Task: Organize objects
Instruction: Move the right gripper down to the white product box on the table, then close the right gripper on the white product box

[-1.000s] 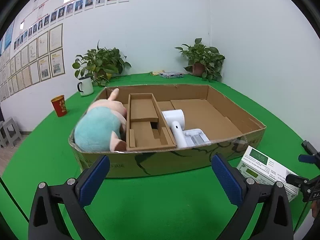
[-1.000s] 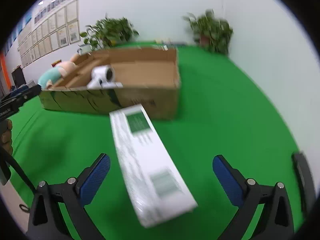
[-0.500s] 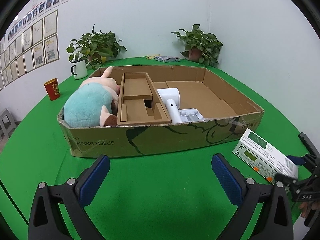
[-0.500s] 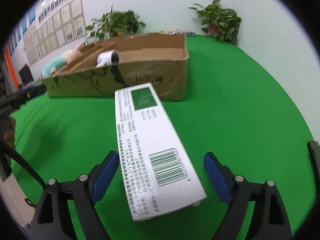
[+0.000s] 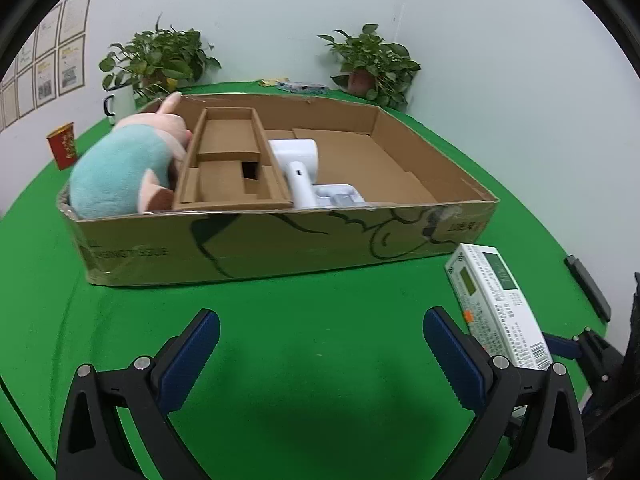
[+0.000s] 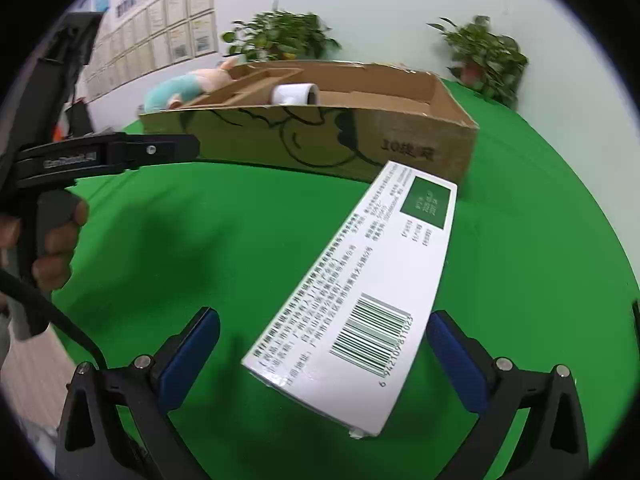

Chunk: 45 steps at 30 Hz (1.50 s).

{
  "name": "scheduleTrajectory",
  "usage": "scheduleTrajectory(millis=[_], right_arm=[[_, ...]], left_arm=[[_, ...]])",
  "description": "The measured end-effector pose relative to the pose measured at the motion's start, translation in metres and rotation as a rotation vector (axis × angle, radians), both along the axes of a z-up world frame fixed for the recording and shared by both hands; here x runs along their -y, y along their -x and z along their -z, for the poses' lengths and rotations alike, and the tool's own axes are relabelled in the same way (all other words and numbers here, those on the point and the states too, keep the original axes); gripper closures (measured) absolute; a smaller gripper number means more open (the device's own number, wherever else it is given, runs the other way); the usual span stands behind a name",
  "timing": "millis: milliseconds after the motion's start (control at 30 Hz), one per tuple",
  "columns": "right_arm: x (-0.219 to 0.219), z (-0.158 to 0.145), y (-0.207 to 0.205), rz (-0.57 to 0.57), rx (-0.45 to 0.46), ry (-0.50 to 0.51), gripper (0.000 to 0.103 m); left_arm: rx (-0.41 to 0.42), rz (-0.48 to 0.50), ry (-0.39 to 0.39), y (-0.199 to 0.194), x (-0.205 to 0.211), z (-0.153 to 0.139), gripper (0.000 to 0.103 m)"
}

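Note:
A long white carton (image 6: 380,272) with a green label and a barcode lies flat on the green table, in front of the cardboard box (image 6: 328,140). My right gripper (image 6: 320,344) straddles the carton's near end. Its jaws are opening, and the blue pads stand off both of the carton's sides. My left gripper (image 5: 320,340) is open over bare green cloth, nothing between its fingers. The carton (image 5: 496,304) lies to its right. The cardboard box (image 5: 280,240) holds a teal and pink plush pig (image 5: 120,168), a cardboard insert (image 5: 228,160) and a white handheld device (image 5: 300,164).
Two potted plants (image 5: 160,60) (image 5: 372,64) stand at the back wall, with a white mug (image 5: 116,104) and a red cup (image 5: 62,146) at the left. A dark flat bar (image 5: 588,288) lies near the table's right edge. A hand (image 6: 60,240) holds the left gripper's handle.
The left gripper has tipped down toward the table. The right gripper has moved in over the carton's near end; its jaws narrowed, then widened again. The carton now slants to the right.

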State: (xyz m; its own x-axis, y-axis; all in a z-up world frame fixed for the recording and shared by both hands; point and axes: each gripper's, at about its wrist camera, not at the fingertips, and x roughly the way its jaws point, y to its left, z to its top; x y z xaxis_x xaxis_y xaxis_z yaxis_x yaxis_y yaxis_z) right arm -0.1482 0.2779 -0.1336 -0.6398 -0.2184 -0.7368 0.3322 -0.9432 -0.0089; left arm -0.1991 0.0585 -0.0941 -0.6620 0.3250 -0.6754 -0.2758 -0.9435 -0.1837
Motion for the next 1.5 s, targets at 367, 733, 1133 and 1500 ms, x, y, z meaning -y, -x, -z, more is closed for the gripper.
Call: scheduleTrajectory(millis=[367, 733, 1133, 1500], right_arm=[[0.001, 0.001, -0.004, 0.038, 0.040, 0.086, 0.021], [0.017, -0.003, -0.012, -0.063, 0.058, 0.165, 0.023], [0.006, -0.005, -0.038, -0.261, 0.068, 0.262, 0.024], [0.016, -0.002, -0.034, -0.280, 0.104, 0.334, 0.026]], left_arm=[[0.108, 0.103, -0.094, 0.017, -0.032, 0.013, 0.000], [0.191, 0.133, -0.144, 0.017, -0.033, 0.028, 0.001], [0.274, 0.215, -0.184, 0.009, -0.045, 0.040, 0.006], [0.326, 0.257, -0.243, 0.003, -0.043, 0.040, 0.047]])
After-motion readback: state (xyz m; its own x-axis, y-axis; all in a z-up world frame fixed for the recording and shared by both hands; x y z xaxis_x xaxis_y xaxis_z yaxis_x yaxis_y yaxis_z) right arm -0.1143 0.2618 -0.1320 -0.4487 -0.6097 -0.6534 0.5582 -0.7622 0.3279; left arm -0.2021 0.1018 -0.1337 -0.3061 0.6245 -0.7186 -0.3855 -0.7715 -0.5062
